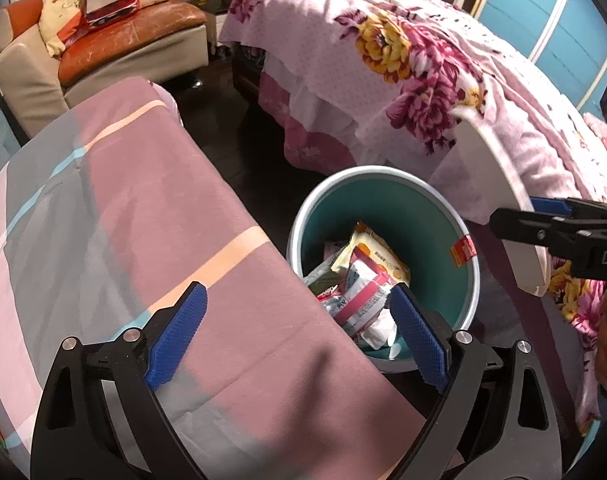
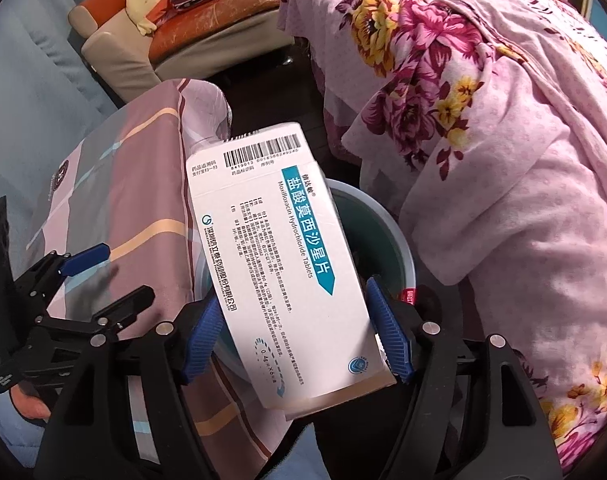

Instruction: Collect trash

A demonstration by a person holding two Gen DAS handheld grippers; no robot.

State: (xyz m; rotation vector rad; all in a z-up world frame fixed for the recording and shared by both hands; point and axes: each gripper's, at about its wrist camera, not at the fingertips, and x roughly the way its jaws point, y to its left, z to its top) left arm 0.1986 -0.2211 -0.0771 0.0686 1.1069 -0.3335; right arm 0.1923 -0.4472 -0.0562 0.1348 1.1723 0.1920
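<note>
Table under a striped cloth on the left; left gripper hangs over its edge, jaws spread and empty. Bin just beside it already holds wrappers. Right gripper pinches a white medicine box above the bin, likely lined up to drop.

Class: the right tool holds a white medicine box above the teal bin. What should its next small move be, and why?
Probably open the right tool and let the medicine box drop. The box is pinched between its blue pads, tilted over the teal bin, which already holds wrappers. The left tool is open and empty, beside the bin, so nothing seems to block the fall.
</note>
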